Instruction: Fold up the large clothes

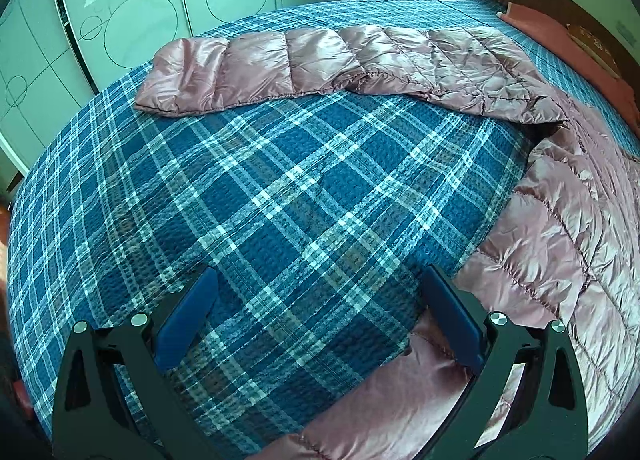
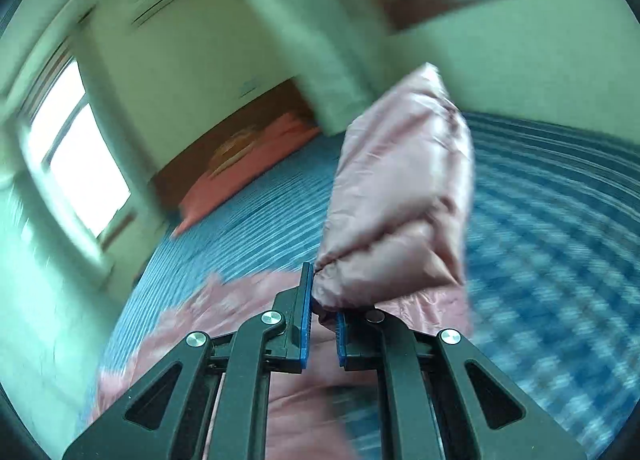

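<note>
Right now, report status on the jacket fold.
Left hand-held gripper open over bedspread. Right hand-held gripper shut on jacket sleeve, lifted. Nothing in the way.

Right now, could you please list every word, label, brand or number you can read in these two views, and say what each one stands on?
None can be read.
Wardrobe doors: only drawn circles and lines, no text.
Wooden headboard: a pale marking, too small to read.
Pink quilted jacket and plaid bedspread: no label visible.
Right wrist view: blurred by motion, nothing legible.
</note>
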